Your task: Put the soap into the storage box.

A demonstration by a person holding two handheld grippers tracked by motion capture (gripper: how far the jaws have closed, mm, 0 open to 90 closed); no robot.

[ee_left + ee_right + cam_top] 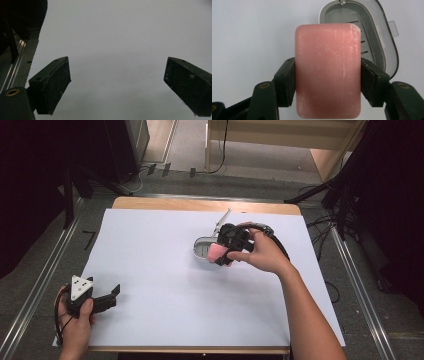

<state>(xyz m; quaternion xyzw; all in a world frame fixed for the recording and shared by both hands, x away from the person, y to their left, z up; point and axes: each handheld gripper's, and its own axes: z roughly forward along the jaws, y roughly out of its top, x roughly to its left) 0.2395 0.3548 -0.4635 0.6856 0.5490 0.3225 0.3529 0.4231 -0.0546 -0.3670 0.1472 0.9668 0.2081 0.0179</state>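
Soap bar [328, 70]: clamped by its long sides in right tongs [223, 251], just above open soap case [372, 32] | Progress: judged mid-transfer between case and worktop [150, 250]; direction not determinable | Case: grey slotted tray empty, lid raised | Left tongs [111, 296]: jaws apart, holding nothing, resting near worktop corner

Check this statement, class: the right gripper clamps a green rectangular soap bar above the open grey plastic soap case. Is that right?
Not quite: the rectangular soap bar is pink, as the right gripper view shows. The right gripper does clamp it above the open grey plastic soap case.
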